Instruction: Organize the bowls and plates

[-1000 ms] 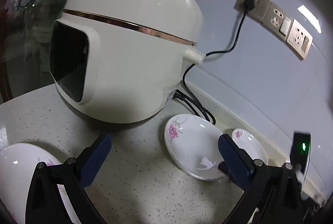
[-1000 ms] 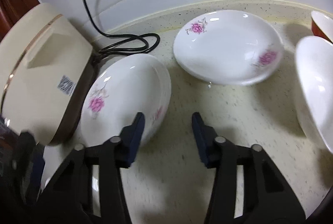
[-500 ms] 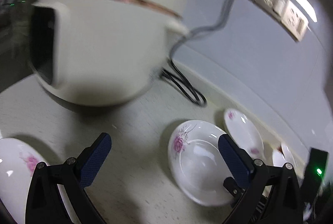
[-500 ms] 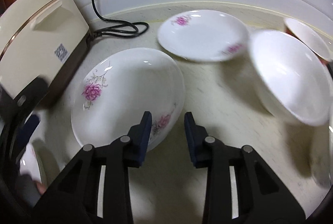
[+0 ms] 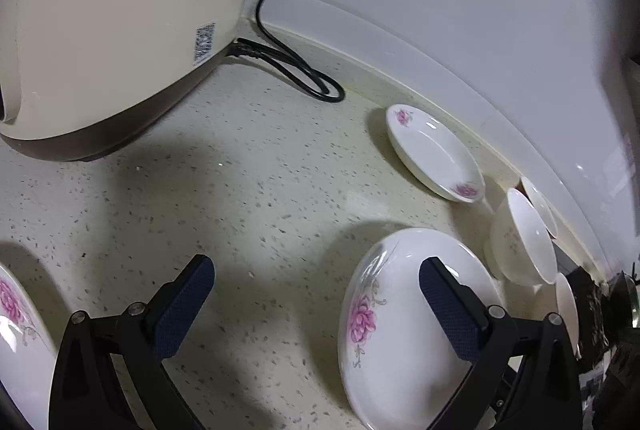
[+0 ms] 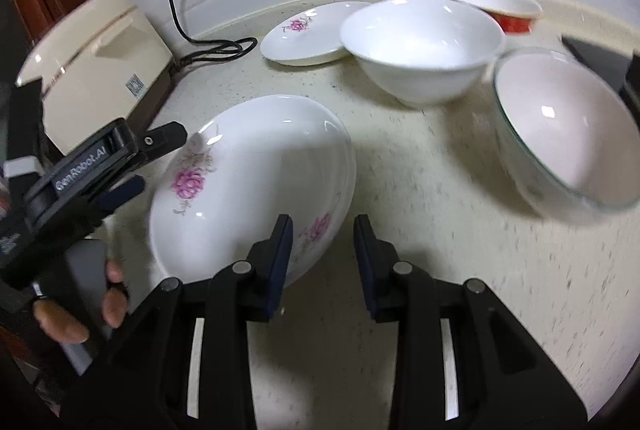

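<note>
- The right gripper (image 6: 323,262) has its jaws narrow, set over the near rim of the big flowered plate (image 6: 256,182); whether they pinch it, I cannot tell.
- That plate sits tilted on the speckled counter (image 6: 440,230), beside the rice cooker (image 6: 92,70).
- The left gripper (image 5: 316,306) stands wide, nothing between its jaws; its right finger (image 5: 448,306) overlaps the plate.
- A smaller flowered plate (image 6: 304,34), a white bowl (image 6: 420,46) and a glass bowl (image 6: 560,134) lie beyond.

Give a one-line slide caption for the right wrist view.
Right gripper straddling the floral plate's rim beside three bowls.
</note>
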Demonstrator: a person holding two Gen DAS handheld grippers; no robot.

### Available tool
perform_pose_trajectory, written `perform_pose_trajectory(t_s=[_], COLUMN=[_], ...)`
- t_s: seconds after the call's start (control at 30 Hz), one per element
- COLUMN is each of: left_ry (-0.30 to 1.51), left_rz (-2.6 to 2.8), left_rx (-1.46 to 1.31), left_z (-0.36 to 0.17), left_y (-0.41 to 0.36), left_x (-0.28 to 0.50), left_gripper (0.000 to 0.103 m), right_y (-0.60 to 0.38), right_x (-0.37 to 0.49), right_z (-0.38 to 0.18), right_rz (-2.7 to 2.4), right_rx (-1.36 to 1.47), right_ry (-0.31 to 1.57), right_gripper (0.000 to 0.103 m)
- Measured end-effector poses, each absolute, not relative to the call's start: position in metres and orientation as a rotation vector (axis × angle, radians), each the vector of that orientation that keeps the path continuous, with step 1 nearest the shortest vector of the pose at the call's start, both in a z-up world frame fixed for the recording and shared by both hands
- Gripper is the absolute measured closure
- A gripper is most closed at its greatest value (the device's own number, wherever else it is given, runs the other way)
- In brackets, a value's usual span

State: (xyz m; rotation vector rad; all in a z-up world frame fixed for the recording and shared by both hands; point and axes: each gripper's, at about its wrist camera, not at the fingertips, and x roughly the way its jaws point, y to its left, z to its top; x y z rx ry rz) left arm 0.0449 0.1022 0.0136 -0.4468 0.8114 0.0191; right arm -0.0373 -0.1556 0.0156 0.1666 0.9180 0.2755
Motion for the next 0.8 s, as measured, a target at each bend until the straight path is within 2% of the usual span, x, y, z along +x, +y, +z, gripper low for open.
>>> perform_pose_trajectory(t_s=[0.17,0.37,0.5,0.6,0.67,0.73,0.8], left_ry=[0.844,0.849,0.853,0.859,0.859,0.859,0.863], left_rz=[-0.023,-0.055,-0.088,-0.116,-0.107,-0.089,-0.106], left_rx=[-0.423,-0.376,-0.339,-0.325,-0.315,-0.331,-0.375], left_z=[0.011,0.012,0.012,0.011,0.011,0.011,0.009], left_y=[0.095,0.087,0.079,0.075,0.075,0.081,0.087], left_x=[0.046,0.049,0.047,0.047,0.047,0.047,0.047], left_gripper=[0.005,0.022,0.042,0.058,0.063,0.075,0.078], right_y=[-0.163,-0.162,-0.157,-0.157,-0.159,-0.16,-0.162], right_x=[-0.035,-0.026,-0.023,-0.023,-0.023,-0.023,-0.025], right_z=[0.013,0.011,0.01,0.009,0.008,0.008,0.008], right_rz=[0.299,0.315,0.322,0.312,0.304,0.29,0.281], right_rx=[0.254,0.319,0.304,0.296,0.303,0.305,0.308], right_ry=[0.916,0.907,0.899,0.896,0.895,0.895,0.887], right_gripper=[0.068,0.068,0.068,0.076,0.083,0.086,0.086])
